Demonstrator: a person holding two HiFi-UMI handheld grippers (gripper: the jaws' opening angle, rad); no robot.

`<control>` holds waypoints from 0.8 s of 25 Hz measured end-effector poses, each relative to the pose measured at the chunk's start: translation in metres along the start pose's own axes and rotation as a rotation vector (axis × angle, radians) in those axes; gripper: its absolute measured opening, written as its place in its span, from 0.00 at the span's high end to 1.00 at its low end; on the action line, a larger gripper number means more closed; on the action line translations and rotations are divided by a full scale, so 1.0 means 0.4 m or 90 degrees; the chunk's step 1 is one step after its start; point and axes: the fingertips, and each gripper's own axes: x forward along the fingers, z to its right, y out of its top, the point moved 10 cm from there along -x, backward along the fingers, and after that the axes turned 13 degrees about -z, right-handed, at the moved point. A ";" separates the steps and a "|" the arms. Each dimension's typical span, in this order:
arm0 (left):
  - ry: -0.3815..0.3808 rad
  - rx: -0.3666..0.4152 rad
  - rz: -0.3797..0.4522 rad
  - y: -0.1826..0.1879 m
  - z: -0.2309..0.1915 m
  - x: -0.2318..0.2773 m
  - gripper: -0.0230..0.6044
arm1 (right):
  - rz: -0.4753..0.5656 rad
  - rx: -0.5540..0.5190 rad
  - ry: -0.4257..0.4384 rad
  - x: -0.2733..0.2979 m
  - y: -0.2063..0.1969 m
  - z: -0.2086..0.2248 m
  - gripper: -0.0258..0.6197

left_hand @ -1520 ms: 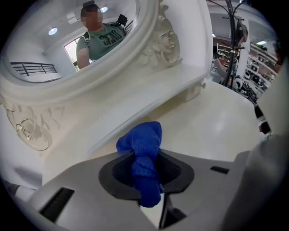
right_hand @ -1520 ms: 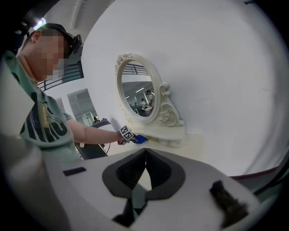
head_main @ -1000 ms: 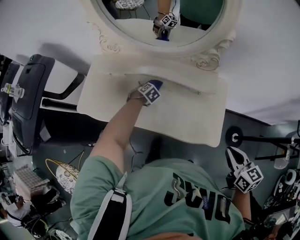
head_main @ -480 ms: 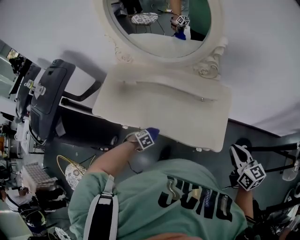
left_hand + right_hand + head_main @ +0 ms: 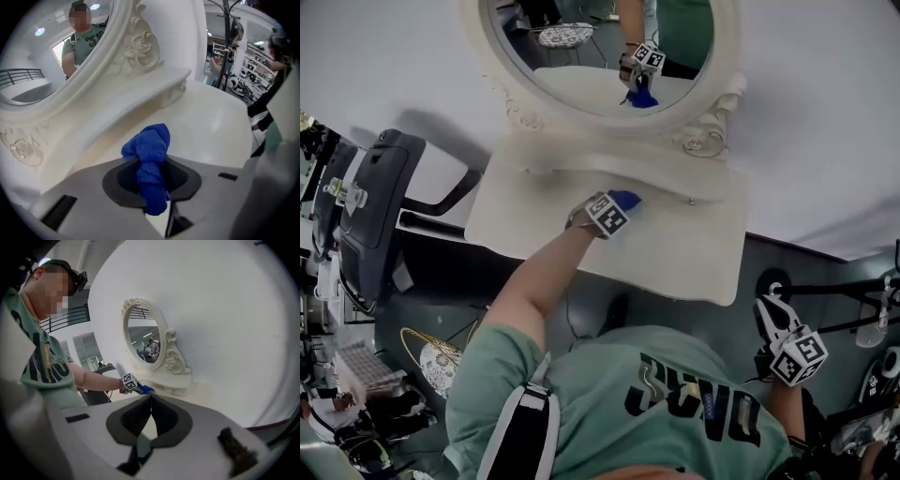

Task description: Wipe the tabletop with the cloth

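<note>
Left tool point(image 5: 617, 206) is back over the surface point(image 5: 675, 248) from its front edge, near the mirror point(image 5: 581, 56) base. Jaws clamp a bunched blue cloth point(image 5: 627, 199); contact with the surface unclear. Right tool point(image 5: 769, 319) closed, empty, off the surface.

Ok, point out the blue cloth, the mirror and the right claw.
blue cloth point(image 5: 149, 146), left gripper view, bunched end.
mirror point(image 5: 581, 89), head view, glass.
right claw point(image 5: 766, 309), head view, between the closed tips.

Left gripper point(image 5: 620, 204): above the tabletop point(image 5: 675, 248), with cloth point(image 5: 627, 199).
Right gripper point(image 5: 769, 314): off the tabletop, near its front-right corner.
</note>
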 end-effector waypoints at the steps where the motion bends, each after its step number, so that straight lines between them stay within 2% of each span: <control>1: 0.013 -0.003 -0.001 0.032 -0.022 0.024 0.80 | -0.009 0.000 -0.006 0.001 0.000 -0.005 0.94; 5: 0.051 0.002 -0.026 0.112 -0.075 0.102 0.80 | -0.032 0.009 -0.031 -0.001 -0.004 -0.005 0.94; 8: 0.050 -0.001 -0.048 0.131 -0.089 0.141 0.80 | -0.041 0.019 -0.042 -0.001 -0.011 0.007 0.94; 11: 0.038 0.045 -0.063 0.124 -0.067 0.135 0.80 | -0.045 0.019 -0.040 0.000 -0.021 0.012 0.94; 14: 0.000 0.077 -0.088 0.062 0.001 0.108 0.81 | -0.036 0.007 -0.030 -0.001 -0.017 0.004 0.94; 20: -0.071 0.136 -0.130 -0.142 0.241 0.016 0.81 | 0.005 -0.009 -0.004 -0.041 -0.014 0.012 0.94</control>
